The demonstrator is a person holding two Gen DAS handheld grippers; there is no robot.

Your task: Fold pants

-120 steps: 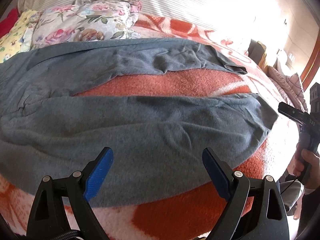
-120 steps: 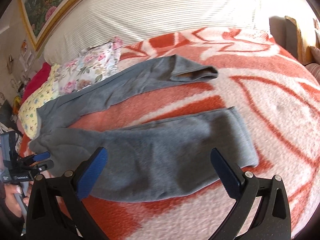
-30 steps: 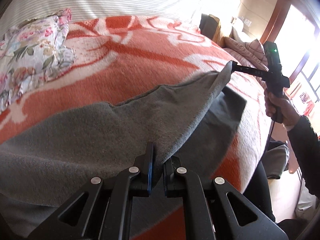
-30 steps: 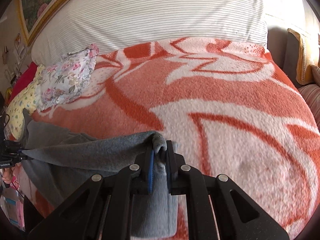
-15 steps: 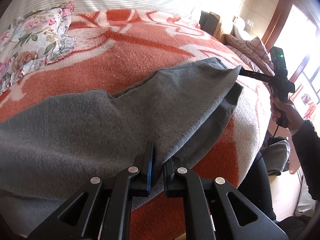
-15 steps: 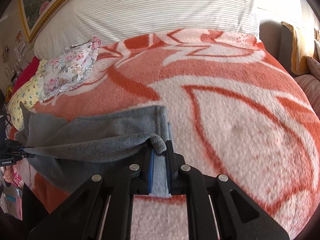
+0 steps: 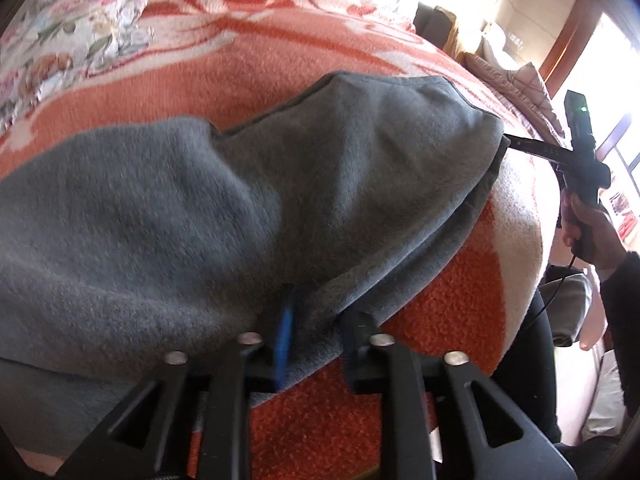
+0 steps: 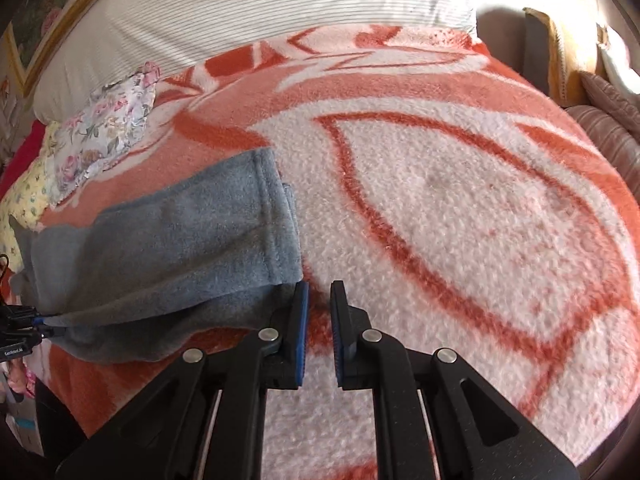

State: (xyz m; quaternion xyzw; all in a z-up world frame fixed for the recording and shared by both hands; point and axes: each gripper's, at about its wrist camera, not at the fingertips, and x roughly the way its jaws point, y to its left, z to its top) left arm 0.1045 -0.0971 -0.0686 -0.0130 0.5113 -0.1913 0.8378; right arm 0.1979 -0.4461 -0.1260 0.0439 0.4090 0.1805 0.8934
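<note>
- Bedroom scene: bed under an orange-and-white blanket point(image 8: 460, 220), with striped white bedding point(image 8: 260, 12) at the far end.
- Grey pants point(image 7: 200, 208) on the near left part of that blanket, doubled over with one leg on top of the other. Cuffs nearly matched at the right end; upper layer bulging in a soft hump rather than lying flat.
- Left claw point(image 7: 320, 332) at the near edge of the pants, jaws parted after just opening. Fold of grey cloth loose between them and draped over the blue pad, not pinched.
- Right claw point(image 8: 319, 320) at the cuff end, jaws a narrow gap apart after just opening. Only blanket visible through the gap, with the cuff corner just beside one finger.
- Hand point(image 7: 592, 232) in a dark sleeve on the right claw's handle, seen past the bed's right side.
- Floral pillow point(image 8: 108, 136) at the far left, near the striped bedding.
- Gilt-framed picture point(image 8: 36, 24) on the wall above.
</note>
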